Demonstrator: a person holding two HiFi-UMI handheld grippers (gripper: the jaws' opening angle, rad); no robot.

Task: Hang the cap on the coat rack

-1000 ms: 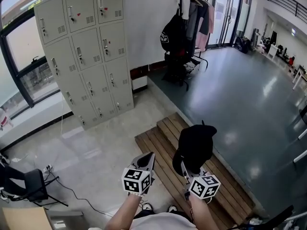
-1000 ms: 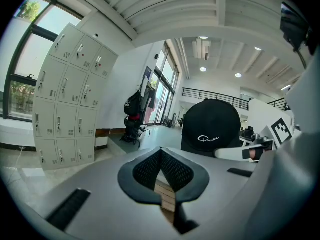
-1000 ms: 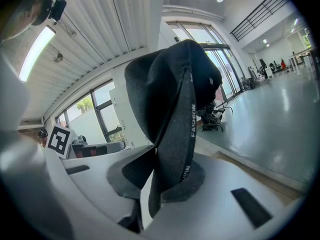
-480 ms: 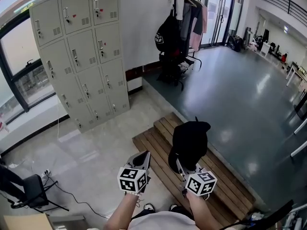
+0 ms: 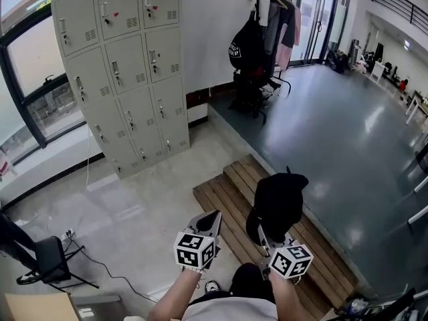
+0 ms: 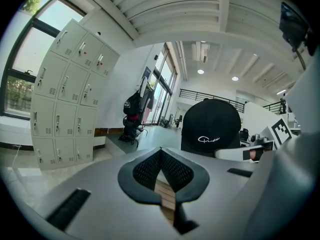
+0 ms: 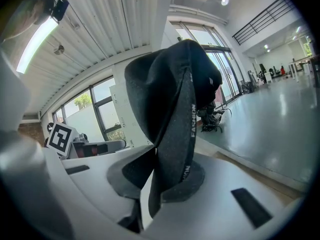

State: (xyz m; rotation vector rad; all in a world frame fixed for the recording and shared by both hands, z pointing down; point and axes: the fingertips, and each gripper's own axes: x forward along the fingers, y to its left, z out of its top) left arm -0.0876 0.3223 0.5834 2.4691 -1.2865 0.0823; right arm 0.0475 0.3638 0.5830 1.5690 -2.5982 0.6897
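- The right gripper [image 5: 263,234] is clamped on the black cap [image 5: 278,202] and holds it upright above the wooden slatted step [image 5: 224,196]
- Its own view shows what the head view cannot: the cap's [image 7: 170,94] rear strap [image 7: 192,121], printed FASHION, runs down between the pads, with the jaws pressed onto the fabric
- The left gripper [image 5: 210,218] is level with the right one, just beside it and apart from the cap
- Only the left gripper view shows that its jaws meet at the tips [image 6: 161,151] with nothing between them; wooden slats show through the gap lower down
- That view also shows the cap's [image 6: 210,126] white embroidered script, hidden in the other views
- The coat rack [image 5: 262,2] stands well apart, by the white wall, with a black backpack [image 5: 246,48] and garments [image 5: 283,25] on it
- Grey lockers [image 5: 124,65] line the left wall beside tall windows [image 5: 30,85]
- The floor is pale and glossy [image 5: 120,209] near the lockers and dark grey [image 5: 334,132] beyond the step
- A black chair [image 5: 48,259] stands at lower left
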